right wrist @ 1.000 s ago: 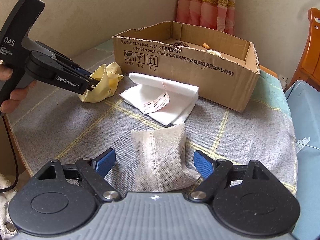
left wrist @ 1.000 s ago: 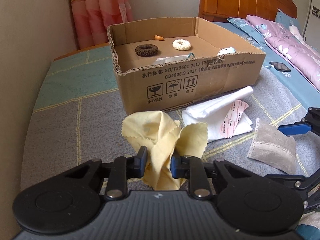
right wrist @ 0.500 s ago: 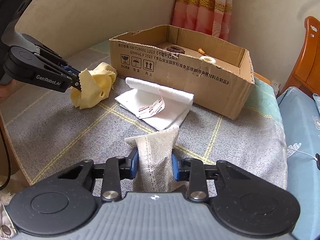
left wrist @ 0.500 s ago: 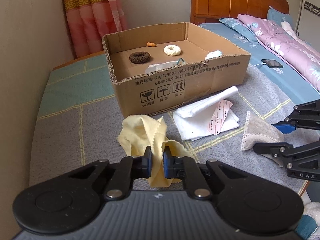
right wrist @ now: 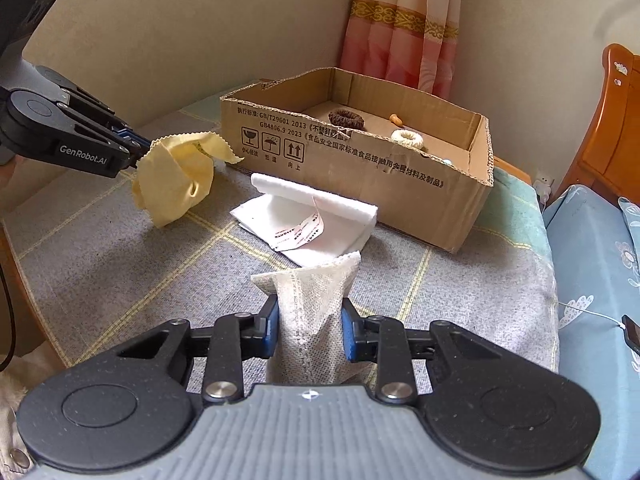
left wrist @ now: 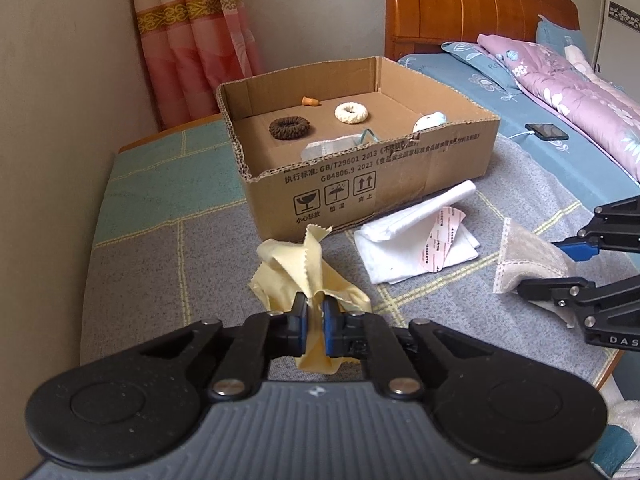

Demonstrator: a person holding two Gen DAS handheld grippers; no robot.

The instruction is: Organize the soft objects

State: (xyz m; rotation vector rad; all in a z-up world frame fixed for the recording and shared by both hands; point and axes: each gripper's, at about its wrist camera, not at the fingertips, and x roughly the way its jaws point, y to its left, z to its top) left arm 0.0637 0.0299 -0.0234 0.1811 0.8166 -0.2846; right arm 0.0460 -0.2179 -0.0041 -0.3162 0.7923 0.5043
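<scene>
My left gripper is shut on a crumpled yellow cloth, which hangs clear of the grey checked tabletop; the same yellow cloth shows at the left gripper's tip in the right wrist view. My right gripper is shut on a grey-white woven pouch, pinched at its sides. That pouch sits between the right gripper's fingers at the right edge of the left wrist view. An open cardboard box stands behind, holding a brown scrunchie and a cream scrunchie.
A folded white cloth with a pink printed label lies between the box and the pouch. The box also holds a small orange piece and a face mask. A bed with a phone lies to the right; a curtain hangs behind.
The left gripper closed fully on the yellow cloth and lifted it a little. The right gripper's jaws closed from wide apart onto the pouch.
</scene>
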